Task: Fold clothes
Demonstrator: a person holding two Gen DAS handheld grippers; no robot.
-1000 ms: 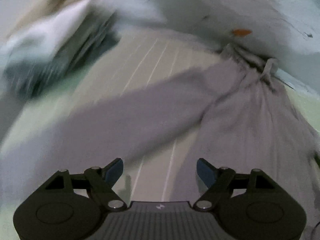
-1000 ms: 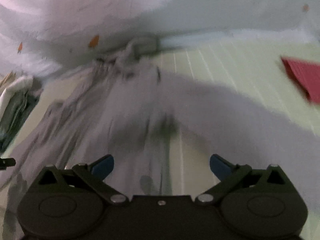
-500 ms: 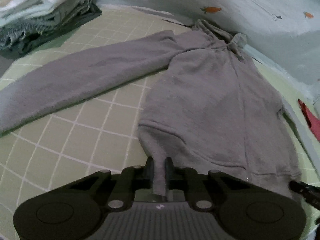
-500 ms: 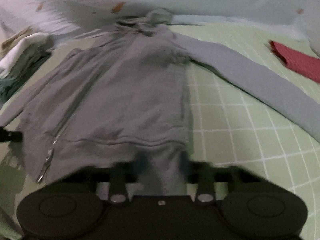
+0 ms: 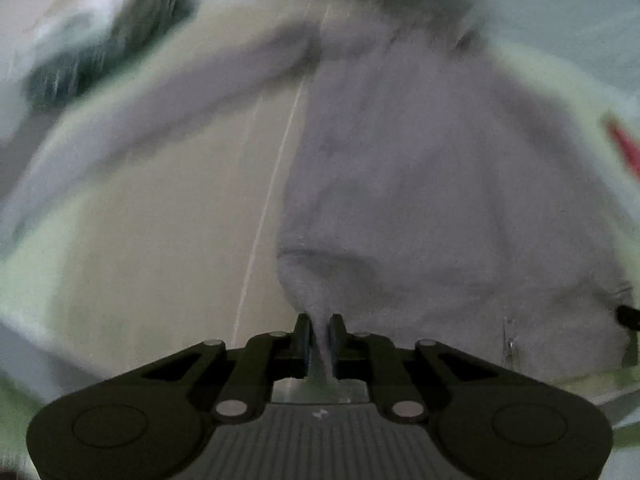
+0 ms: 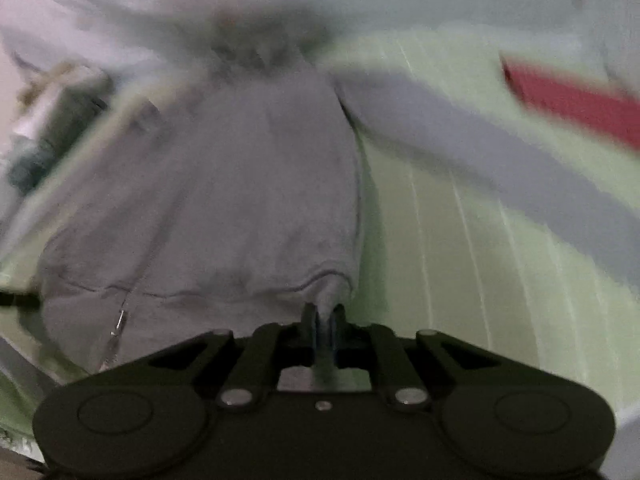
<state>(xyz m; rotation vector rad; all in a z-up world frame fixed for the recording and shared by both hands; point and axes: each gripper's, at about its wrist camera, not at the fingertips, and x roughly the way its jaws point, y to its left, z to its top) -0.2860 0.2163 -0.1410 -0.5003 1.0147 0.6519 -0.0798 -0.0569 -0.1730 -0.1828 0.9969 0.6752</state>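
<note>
Green checked bed cover (image 6: 460, 240) carries grey hoodie (image 6: 248, 184), folded pile (image 5: 92, 40), red cloth (image 6: 580, 100).

Grey hoodie (image 5: 420, 168) spread flat (zipper front); sleeves outstretched

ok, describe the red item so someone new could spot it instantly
Start from the pale green gridded sheet with the grey hoodie spread across it. Follow the hoodie's outstretched sleeve on the right-wrist view's right; beyond it lies a flat red cloth. It is the only red thing; the folded pile opposite is white and dark green.

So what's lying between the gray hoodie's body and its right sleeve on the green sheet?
Bare green sheet with pale grid lines; in the right wrist view nothing lies between the hoodie body and its sleeve.
</note>
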